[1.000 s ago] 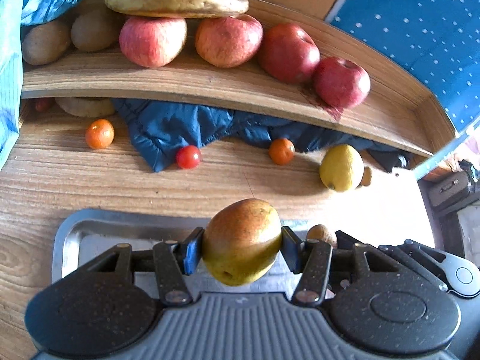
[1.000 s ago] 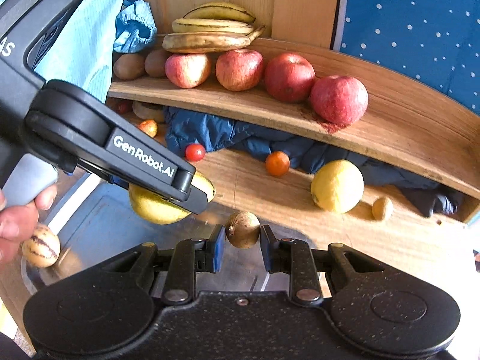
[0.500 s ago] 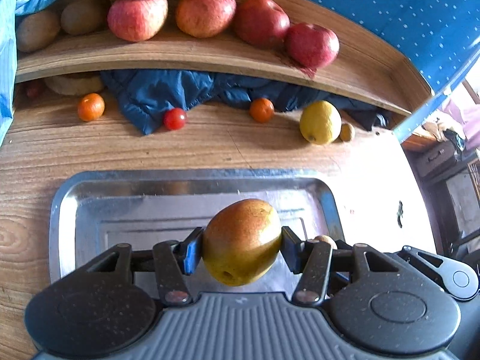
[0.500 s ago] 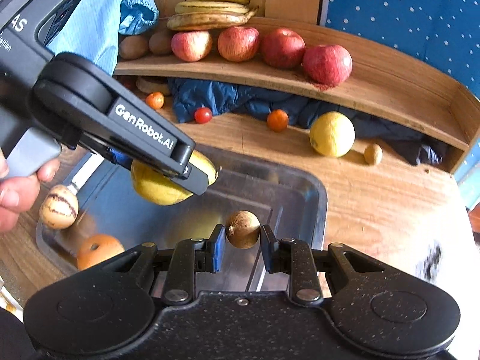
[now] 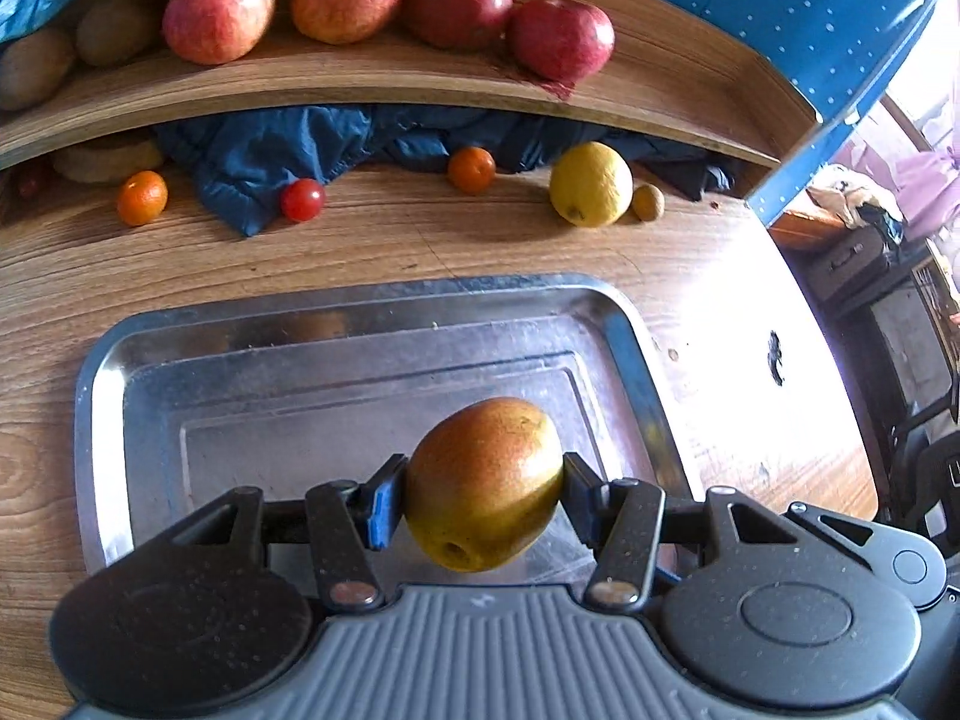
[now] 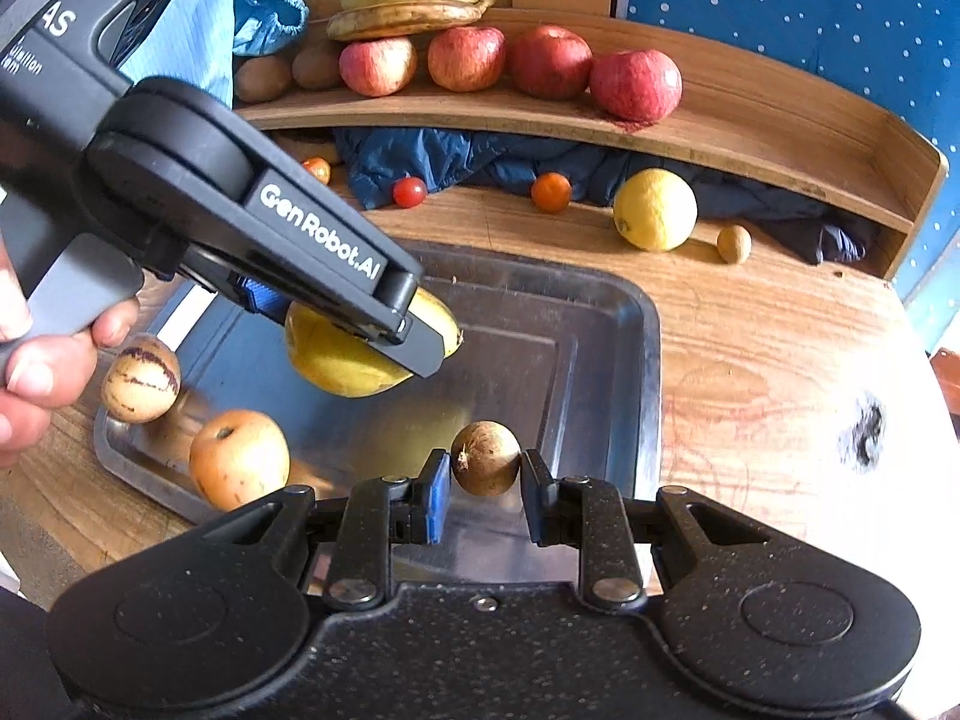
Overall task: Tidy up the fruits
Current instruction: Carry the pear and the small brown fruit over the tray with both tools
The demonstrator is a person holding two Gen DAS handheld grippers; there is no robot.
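Observation:
My left gripper (image 5: 483, 495) is shut on a yellow-red mango (image 5: 485, 483) and holds it above the steel tray (image 5: 360, 324). From the right wrist view the same mango (image 6: 336, 354) hangs over the tray (image 6: 600, 330). My right gripper (image 6: 485, 477) is shut on a small brown round fruit (image 6: 485, 457) above the tray's near right part. In the tray lie an orange-yellow fruit (image 6: 239, 457) and a striped pale fruit (image 6: 140, 378).
A wooden shelf (image 6: 750, 120) carries red apples (image 6: 636, 84), bananas (image 6: 414, 6) and kiwis (image 6: 264, 78). Below it lie a blue cloth (image 5: 270, 156), a lemon (image 5: 591, 183), small oranges (image 5: 472, 169), a cherry tomato (image 5: 303, 199) and a small brown fruit (image 6: 734, 243).
Both grippers have drawn back from the shelf with their fruits and now hang over the tray. More of the tray and its two fruits has come into view.

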